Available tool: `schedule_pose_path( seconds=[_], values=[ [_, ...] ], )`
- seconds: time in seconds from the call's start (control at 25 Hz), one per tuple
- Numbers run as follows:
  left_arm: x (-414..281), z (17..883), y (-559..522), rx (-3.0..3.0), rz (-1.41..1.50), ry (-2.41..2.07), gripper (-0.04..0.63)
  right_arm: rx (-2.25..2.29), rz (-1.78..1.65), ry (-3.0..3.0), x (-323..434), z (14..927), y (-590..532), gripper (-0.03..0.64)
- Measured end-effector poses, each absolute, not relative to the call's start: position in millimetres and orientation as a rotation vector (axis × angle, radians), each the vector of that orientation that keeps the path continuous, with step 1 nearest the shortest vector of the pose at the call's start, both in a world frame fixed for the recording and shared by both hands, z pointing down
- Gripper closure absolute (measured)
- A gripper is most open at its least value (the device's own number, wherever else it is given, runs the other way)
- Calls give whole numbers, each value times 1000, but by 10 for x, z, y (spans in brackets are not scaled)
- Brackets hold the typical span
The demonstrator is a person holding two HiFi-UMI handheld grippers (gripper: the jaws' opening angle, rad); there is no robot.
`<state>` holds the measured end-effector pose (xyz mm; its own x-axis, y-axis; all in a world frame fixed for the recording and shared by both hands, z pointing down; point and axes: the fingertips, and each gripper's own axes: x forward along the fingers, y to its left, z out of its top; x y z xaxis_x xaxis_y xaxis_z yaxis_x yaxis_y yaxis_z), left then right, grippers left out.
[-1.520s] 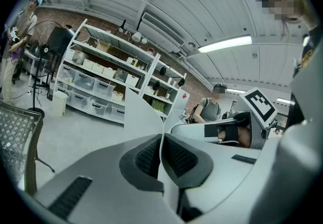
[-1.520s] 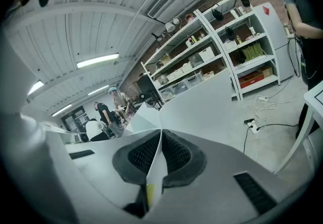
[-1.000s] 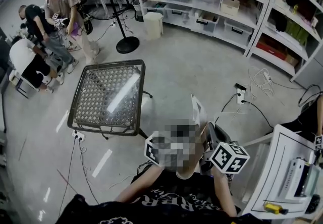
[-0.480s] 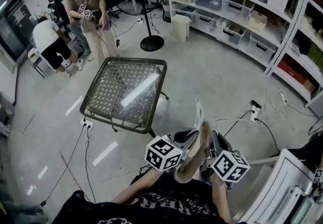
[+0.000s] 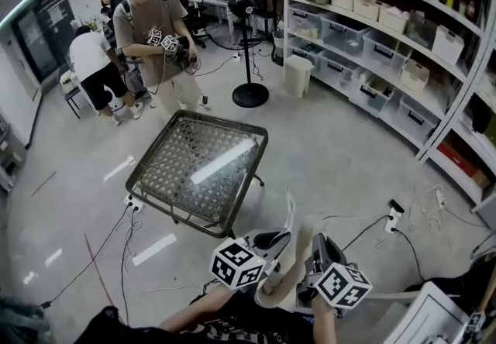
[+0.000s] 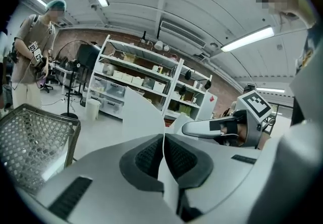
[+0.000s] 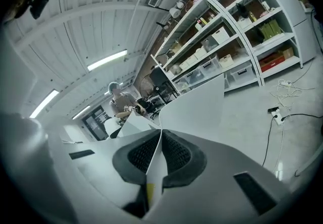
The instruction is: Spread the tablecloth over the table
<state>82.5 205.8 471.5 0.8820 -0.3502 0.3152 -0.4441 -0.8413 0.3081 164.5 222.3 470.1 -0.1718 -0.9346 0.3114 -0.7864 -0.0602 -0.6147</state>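
Grey workshop floor, a person in a teal cap (image 5: 155, 17) at the back left, and the lattice tabletop (image 5: 198, 172) sitting uncovered mid-room. Closer to the camera, the left gripper (image 5: 280, 238) has its jaws clamped tight on the folded white tablecloth (image 5: 293, 253), which is held up clear of the tabletop. The right gripper (image 5: 316, 245) has its jaws pinched on the same cloth, with storage shelves (image 5: 387, 32) along the right.

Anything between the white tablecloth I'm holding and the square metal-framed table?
Nothing visible stands between the white tablecloth and the square metal-framed table, and its woven top is bare. A white power strip lies on the floor by its near-left corner.
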Motion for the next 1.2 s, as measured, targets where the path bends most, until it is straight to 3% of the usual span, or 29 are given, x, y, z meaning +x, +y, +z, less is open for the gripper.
schedule_pose_path(
  seconds=[0.44, 0.64, 1.2],
  values=[
    [1259, 4870, 685, 2631, 318, -556, 577, -1889, -1116, 2075, 1951, 4795, 906, 598],
    [1414, 4838, 303, 2654, 331, -469, 577, -1843, -1138, 2225, 1736, 4825, 291, 598],
    [897, 5081, -968, 2455, 155, -742, 578, -1654, -1162, 2579, 1087, 4996, -1078, 600]
  ],
)
